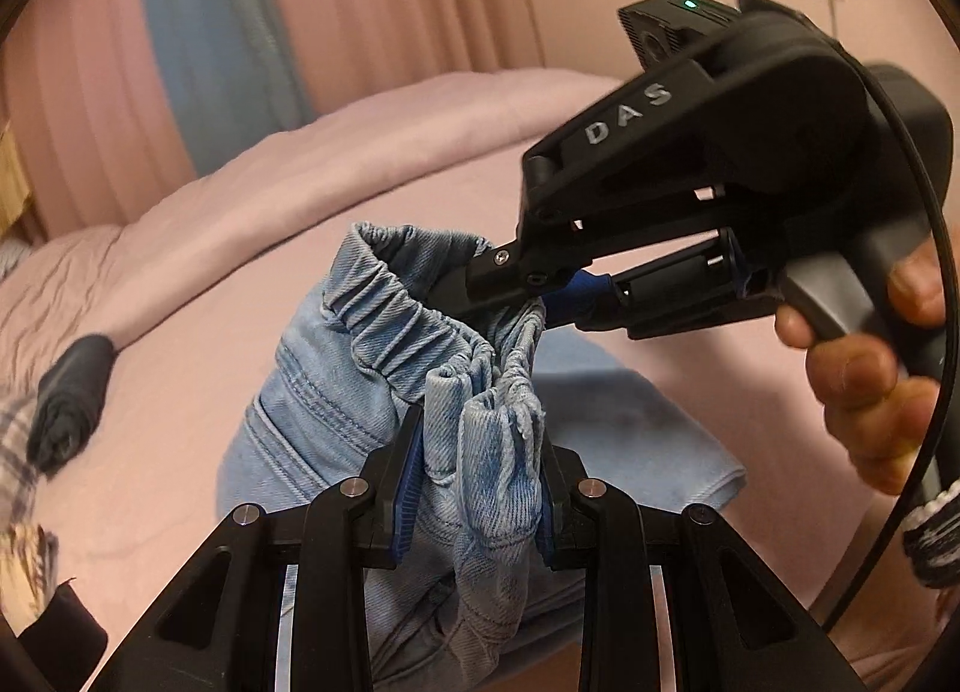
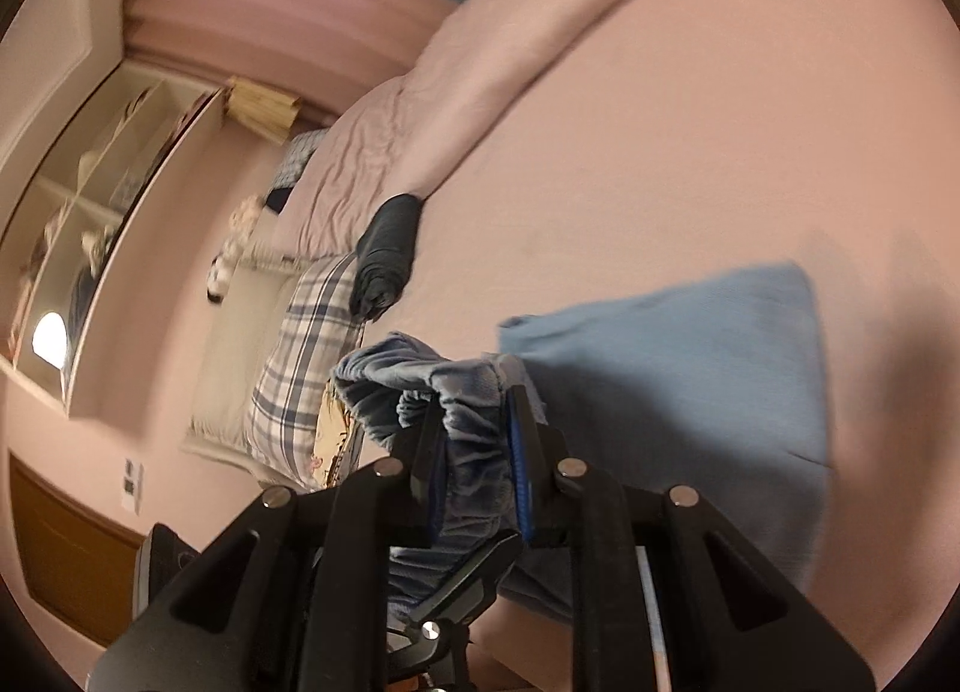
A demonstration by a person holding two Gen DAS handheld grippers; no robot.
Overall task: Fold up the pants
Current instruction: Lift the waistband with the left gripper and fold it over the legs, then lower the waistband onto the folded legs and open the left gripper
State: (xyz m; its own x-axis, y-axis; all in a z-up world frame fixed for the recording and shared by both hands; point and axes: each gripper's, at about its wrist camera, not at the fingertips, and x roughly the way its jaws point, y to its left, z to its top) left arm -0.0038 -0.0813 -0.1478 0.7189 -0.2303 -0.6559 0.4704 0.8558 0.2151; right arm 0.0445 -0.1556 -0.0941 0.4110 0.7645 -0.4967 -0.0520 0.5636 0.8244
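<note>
The light-blue denim pants hang in the air above the bed, bunched at their elastic waistband, with the legs trailing down onto the pink sheet. The left gripper pinches a gathered fold of the waistband between its blue pads, the cloth filling the gap between them. The right gripper comes in from the right of the left wrist view and clamps another part of the same waistband close by; in its own view the denim sits squeezed between its pads (the picture there is tilted and a little blurred). A hand wraps the right gripper's handle. Under the pants a flat stretch of lighter blue cloth lies on the sheet. Farther off, a rolled dark garment rests on the bed near a plaid pillow. Pink curtains hang behind the bed.
</note>
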